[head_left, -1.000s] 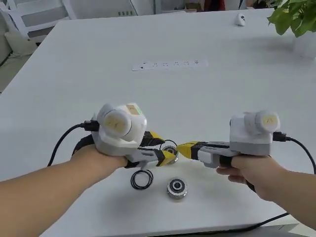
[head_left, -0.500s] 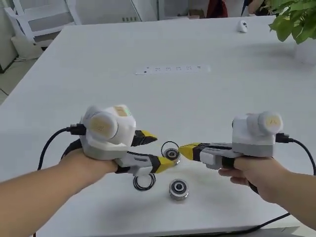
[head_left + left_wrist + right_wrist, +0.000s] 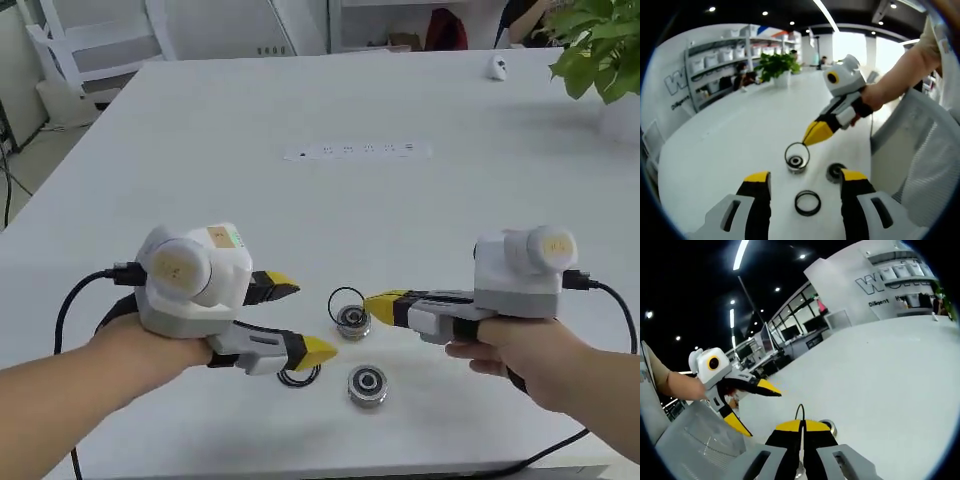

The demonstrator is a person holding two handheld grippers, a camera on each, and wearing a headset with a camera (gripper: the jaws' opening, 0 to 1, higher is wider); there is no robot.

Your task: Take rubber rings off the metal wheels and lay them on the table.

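Worktop (image 3: pixel 450 200), white and flat, carried everything. The left hand-held gripper (image 3: pixel 300 318) hovered with jaws wide, holding nothing. The right hand-held gripper (image 3: pixel 385 303) pinched 1 thin black rubber ring (image 3: pixel 346 297) standing over a small silver metal wheel (image 3: pixel 352 321); snagged, it could drag that unheld wheel.

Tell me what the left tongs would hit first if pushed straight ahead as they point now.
Probably the metal wheel whose rubber ring the right tongs pinch. The loose ring lies lower, though height is unclear.
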